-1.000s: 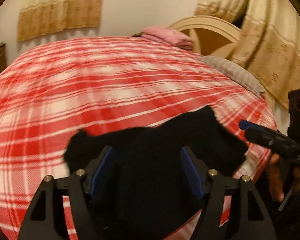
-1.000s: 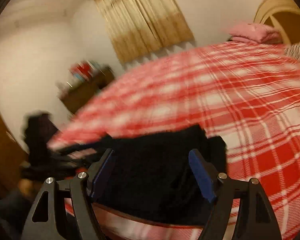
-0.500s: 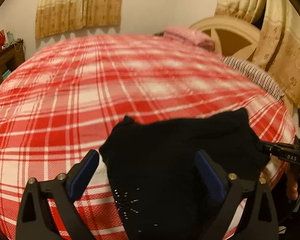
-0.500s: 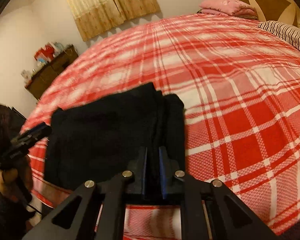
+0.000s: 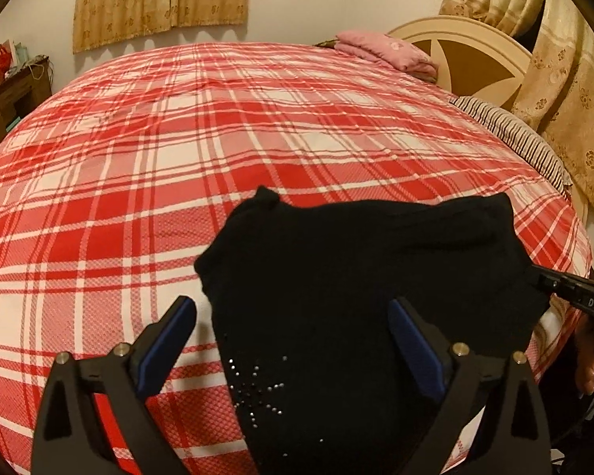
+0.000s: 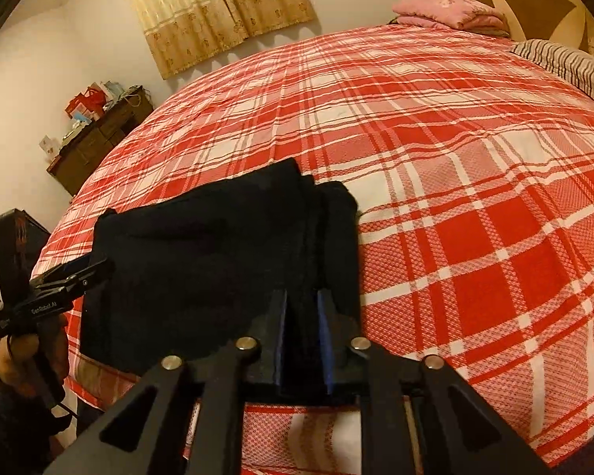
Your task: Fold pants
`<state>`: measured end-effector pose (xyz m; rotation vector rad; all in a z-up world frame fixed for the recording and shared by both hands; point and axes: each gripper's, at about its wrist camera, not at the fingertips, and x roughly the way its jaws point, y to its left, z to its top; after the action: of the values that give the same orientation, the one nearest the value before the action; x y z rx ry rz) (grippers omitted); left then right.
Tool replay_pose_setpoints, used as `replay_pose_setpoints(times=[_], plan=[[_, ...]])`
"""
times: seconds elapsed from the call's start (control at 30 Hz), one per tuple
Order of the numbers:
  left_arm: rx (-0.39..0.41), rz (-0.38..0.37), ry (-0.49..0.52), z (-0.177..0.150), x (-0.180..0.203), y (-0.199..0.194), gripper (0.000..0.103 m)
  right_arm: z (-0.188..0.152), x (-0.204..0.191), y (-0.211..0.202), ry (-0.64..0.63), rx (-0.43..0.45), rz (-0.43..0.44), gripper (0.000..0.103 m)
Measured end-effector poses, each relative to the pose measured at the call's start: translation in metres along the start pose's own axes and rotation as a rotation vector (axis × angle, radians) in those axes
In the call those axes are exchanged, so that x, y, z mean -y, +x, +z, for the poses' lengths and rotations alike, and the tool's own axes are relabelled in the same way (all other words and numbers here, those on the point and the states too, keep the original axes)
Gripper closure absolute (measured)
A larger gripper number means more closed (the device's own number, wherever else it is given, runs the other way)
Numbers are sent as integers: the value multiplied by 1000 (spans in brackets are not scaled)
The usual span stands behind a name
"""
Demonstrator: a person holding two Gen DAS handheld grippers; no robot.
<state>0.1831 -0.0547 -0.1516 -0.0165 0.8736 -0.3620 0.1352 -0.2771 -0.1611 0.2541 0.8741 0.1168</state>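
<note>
The pants (image 5: pixel 360 308) lie in a dark, partly folded bundle at the near edge of the bed (image 5: pixel 178 166), well apart from the headboard (image 5: pixel 467 55) and the pink pillow (image 5: pixel 388 51) at the far end. I keep them at this edge because both my grippers can get at the cloth from here without stretching over the plaid cover.

My right gripper (image 6: pixel 303 328) has its jaws nearly together around the stacked layers on the bundle's right side, the side away from the dresser (image 6: pixel 95 138). The pads pinch the fold, though the jaws are easing apart a little at this moment, with the fabric between them. I judge I took that edge so the layers stay lined up and do not slide off one another while the rest is handled.

My left gripper (image 5: pixel 293 340) stands wide open over the pants' near left part, close to the sparkly stud pattern (image 5: pixel 257 388). One finger is over bare bedcover just beside the cloth, the other over the cloth itself; neither presses on anything. I judge it is placed this way so it can close on that side next.

The fold looks partway done: the bundle is compact but uneven, with a small bump at its far left corner.
</note>
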Motion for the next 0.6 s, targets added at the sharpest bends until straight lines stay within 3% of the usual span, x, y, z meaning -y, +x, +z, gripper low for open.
replay_pose_setpoints(times=[0.1, 0.17, 0.23, 0.27, 0.47, 0.6], plan=[[2, 4, 4, -1, 0, -2, 4, 7, -11, -19, -36, 72, -76, 82], [2, 4, 5, -2, 0, -2, 4, 13, -21, -29, -61, 115, -79, 74], [3, 7, 6, -2, 0, -3, 4, 21, -37, -36, -96, 149, -66, 41], [4, 8, 6, -2, 0, -4, 4, 24, -44, -38, -117, 164, -60, 38], [8, 17, 4, -1, -2, -8, 4, 28, -84, -26, -222, 171, 0, 38], [6, 34, 4, -1, -6, -9, 4, 25, -76, -4, -195, 117, 6, 38]])
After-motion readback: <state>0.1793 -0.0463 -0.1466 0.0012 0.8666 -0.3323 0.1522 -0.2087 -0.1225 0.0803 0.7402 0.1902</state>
